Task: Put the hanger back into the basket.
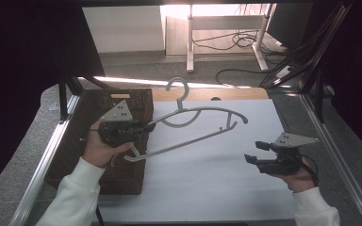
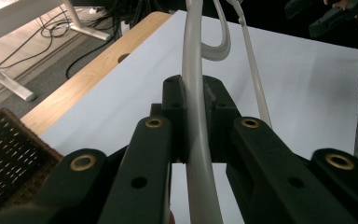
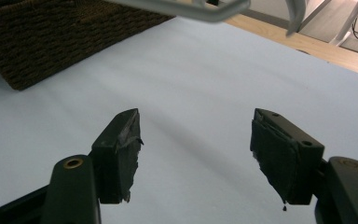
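A grey plastic clothes hanger hangs in the air above the white table sheet, hook pointing to the far side. My left gripper is shut on the hanger's left shoulder, over the edge of a dark wicker basket. In the left gripper view the hanger's pale bar runs straight up between the two closed jaws. My right gripper stands open low at the right, apart from the hanger, nothing between its fingers. The hanger's end passes above it in the right gripper view.
The wicker basket takes up the table's left side. A wooden strip borders the far edge of the sheet. Metal frame rails run along both sides. Beyond lie a white desk leg and cables on the floor.
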